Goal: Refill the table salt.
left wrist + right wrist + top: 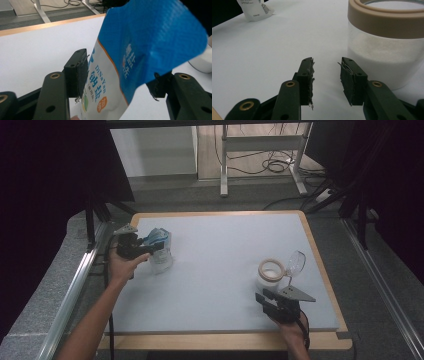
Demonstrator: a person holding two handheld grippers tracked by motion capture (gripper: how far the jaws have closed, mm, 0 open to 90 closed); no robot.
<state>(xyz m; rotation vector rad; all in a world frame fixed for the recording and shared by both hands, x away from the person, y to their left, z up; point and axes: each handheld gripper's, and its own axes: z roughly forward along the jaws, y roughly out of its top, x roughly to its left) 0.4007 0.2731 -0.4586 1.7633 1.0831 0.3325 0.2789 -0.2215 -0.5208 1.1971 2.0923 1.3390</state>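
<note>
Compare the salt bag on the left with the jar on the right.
The salt bag is a soft blue-and-white pouch, its top bent over; the jar is a rigid round container with a tan rim. The bag stands between the left tongs; the jar stands beside the empty right tongs. Both rest on the table.

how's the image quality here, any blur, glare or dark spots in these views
High view: dim overall, black at both side edges, the white table evenly lit without glare. Left gripper view: the blue and white salt bag sits very close, its print still readable, the background soft. Right gripper view: the jar beside the right gripper is slightly soft, and the top left corner is dark.
</note>
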